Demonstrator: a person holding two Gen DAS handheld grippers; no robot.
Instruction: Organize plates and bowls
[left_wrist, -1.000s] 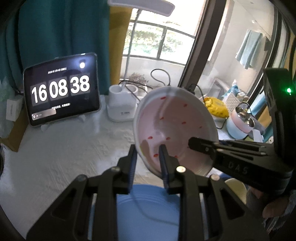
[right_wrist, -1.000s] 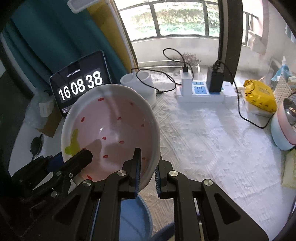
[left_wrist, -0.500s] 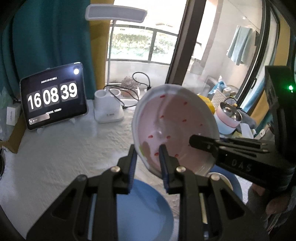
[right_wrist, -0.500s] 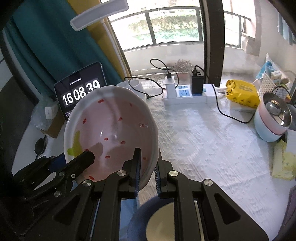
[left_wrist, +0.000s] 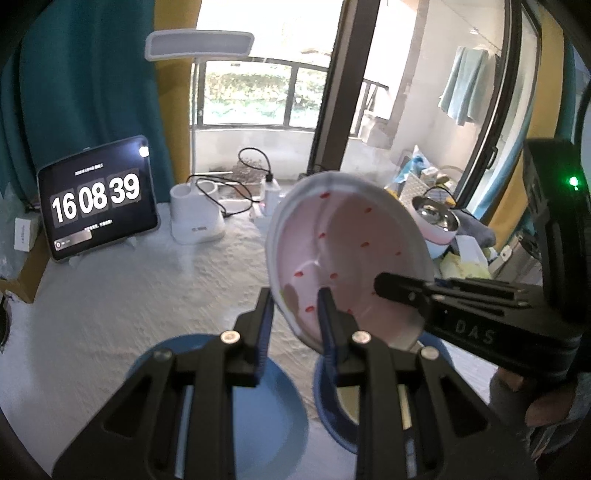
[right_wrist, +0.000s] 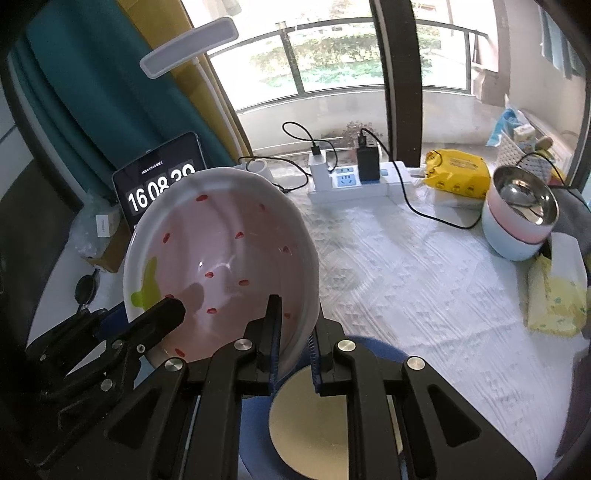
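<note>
A pink bowl (left_wrist: 351, 251) with red specks and a green mark hangs tilted above the table, held from two sides. My left gripper (left_wrist: 295, 306) is shut on its near rim, one finger inside and one outside. My right gripper (right_wrist: 295, 328) is shut on the opposite rim of the pink bowl (right_wrist: 229, 266). The left gripper's finger (right_wrist: 166, 314) reaches in from the lower left there. Under the bowl, a light blue plate (left_wrist: 280, 417) lies beside a dark blue bowl (right_wrist: 373, 343) with a cream inside.
The table has a white textured cloth (right_wrist: 406, 295). At the back stand a tablet clock (left_wrist: 96, 203), a white lamp base (left_wrist: 195, 218) and a power strip (right_wrist: 351, 184) with cables. A yellow pack (right_wrist: 454, 173), a steel-lined pastel bowl (right_wrist: 517, 218) and a tissue pack (right_wrist: 554, 295) sit on the right.
Both grippers have carried the pink bowl back toward the near side and a little higher. The dark blue bowl has come into view below, beside the blue plate.
</note>
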